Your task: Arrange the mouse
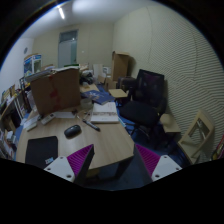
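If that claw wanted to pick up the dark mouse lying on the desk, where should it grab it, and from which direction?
Probably across the mouse's two long sides, coming down from above. It lies flat on the desk as a low, rounded hump, so only its sides offer a pinch. It sits well beyond the open claw, next to the black mat, with bare desk around it for the fingers.

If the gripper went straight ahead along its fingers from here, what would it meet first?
Most likely the wooden desk itself: the open gripper is empty and points over its near edge. The mouse lies further on and to the left of that line, near the black mouse pad. Depth is unclear.
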